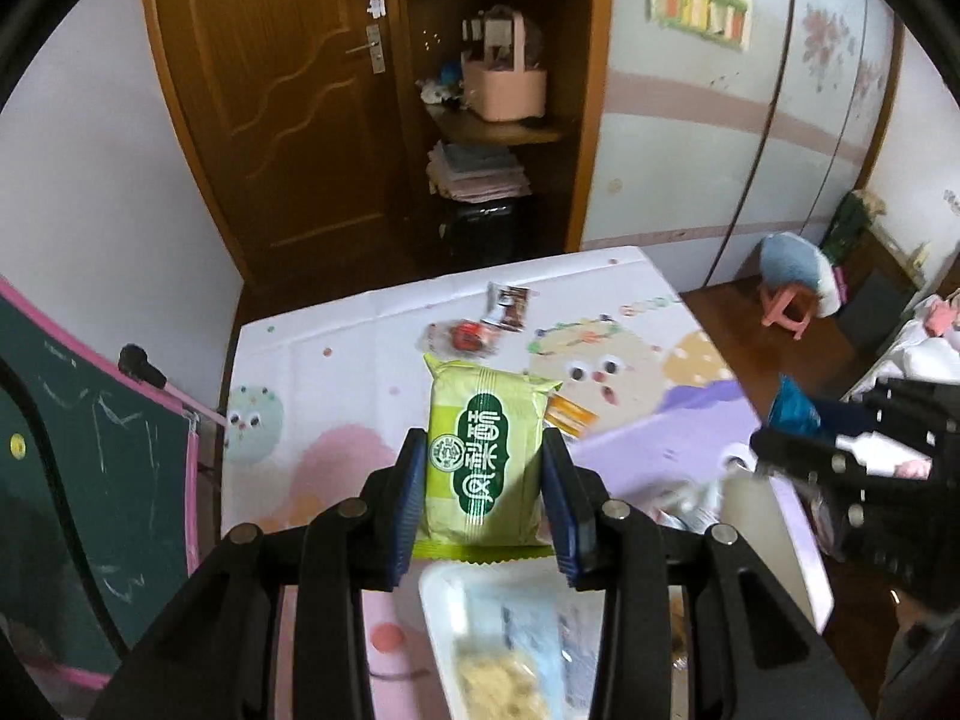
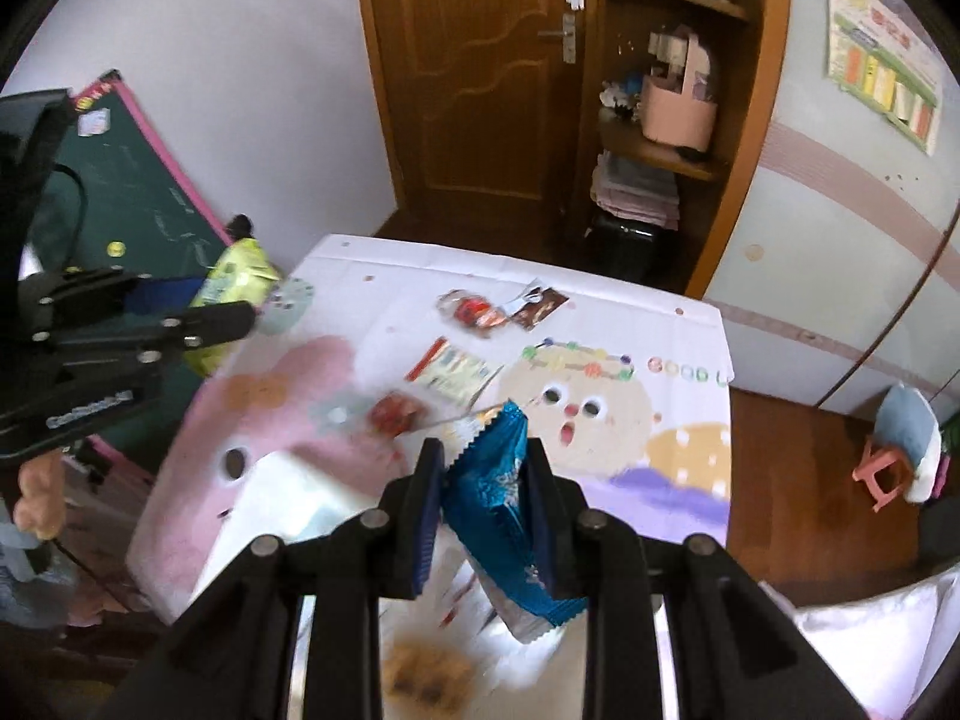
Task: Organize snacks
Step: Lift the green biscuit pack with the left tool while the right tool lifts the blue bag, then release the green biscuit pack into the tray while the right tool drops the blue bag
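Two grippers, each clamped on one snack pack. Left gripper (image 1: 483, 498): jaws pressed on both sides of a green pack (image 1: 486, 456), held upright above the mat (image 1: 336, 396); pale green wrapper, dark green label with white characters, round seal at lower left, crimped ends. Right gripper (image 2: 483, 498): jaws closed on a blue pack (image 2: 504, 504), tilted, glossy foil, serrated silver top edge, creased.

Below the left jaws, at the mat's near edge: one white tray (image 1: 444, 600), contents blurred.

On the mat, loose packs, four counted in the right view: small red one (image 2: 393, 414) nearest, orange-and-white flat one (image 2: 453, 369) mid-mat, clear-wrapped red one (image 2: 474, 309) and dark brown one (image 2: 537, 306) side by side toward the far edge.

Mat: white, cartoon faces, pink and purple patches.

Beyond: brown door (image 2: 480, 72), shelf with pink basket (image 2: 678, 111).
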Tool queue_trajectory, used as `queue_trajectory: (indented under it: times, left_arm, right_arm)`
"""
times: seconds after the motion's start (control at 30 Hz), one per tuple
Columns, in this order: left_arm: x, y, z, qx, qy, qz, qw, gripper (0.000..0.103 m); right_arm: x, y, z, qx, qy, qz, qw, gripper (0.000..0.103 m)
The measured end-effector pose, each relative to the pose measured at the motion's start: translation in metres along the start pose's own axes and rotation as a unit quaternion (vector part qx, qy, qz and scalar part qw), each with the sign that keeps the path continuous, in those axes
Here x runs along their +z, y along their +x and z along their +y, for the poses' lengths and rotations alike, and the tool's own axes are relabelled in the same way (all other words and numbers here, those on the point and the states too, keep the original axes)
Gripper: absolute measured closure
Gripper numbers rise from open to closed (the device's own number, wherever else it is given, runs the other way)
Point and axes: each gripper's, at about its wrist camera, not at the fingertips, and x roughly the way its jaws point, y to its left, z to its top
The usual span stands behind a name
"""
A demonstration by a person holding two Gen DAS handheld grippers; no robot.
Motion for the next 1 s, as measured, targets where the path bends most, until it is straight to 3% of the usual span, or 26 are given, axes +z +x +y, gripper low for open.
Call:
queue_trajectory:
  times: [0.33,0.47,0.63,0.73,0.8,0.87,0.9,0.93,1.0]
  left_arm:
    - [-0.093,-0.032,-0.030,-0.018,-0.026,-0.035,0.9989,0.068]
    - [-0.123,-0.027,-0.030,-0.001,-0.050,-0.043,0.9978,0.068]
    - [-0.154,0.003,-0.032,0.013,-0.049,0.005,0.9987,0.068]
    - [-0.168,0.013,-0.035,0.029,-0.040,0.013,0.9987,0.067]
    - [-0.173,0.017,-0.037,0.040,-0.036,0.015,0.9984,0.066]
    - [-0.178,0.020,-0.037,0.045,-0.042,0.017,0.9979,0.047]
    - [-0.180,0.020,-0.037,0.044,-0.045,0.015,0.9979,0.025]
    - [-0.182,0.019,-0.036,0.042,-0.050,0.011,0.9978,0.012]
    - [-0.185,0.015,-0.035,0.037,-0.059,-0.001,0.9976,0.012]
  right_arm:
    - [-0.082,-0.039,0.038,0.014,0.037,-0.044,0.998,0.076]
    - [-0.108,-0.034,0.036,0.000,0.059,-0.055,0.997,0.076]
    - [-0.129,-0.013,0.029,-0.015,0.077,-0.013,0.997,0.076]
    - [-0.138,-0.007,0.026,-0.029,0.086,-0.003,0.996,0.073]
    - [-0.144,-0.005,0.023,-0.011,0.100,0.001,0.995,0.072]
    - [-0.148,0.000,0.021,-0.006,0.111,0.013,0.994,0.065]
    - [-0.149,0.003,0.023,-0.011,0.110,0.017,0.994,0.058]
    - [-0.150,0.004,0.026,-0.018,0.106,0.019,0.994,0.053]
    - [-0.152,0.008,0.034,-0.033,0.089,0.026,0.995,0.050]
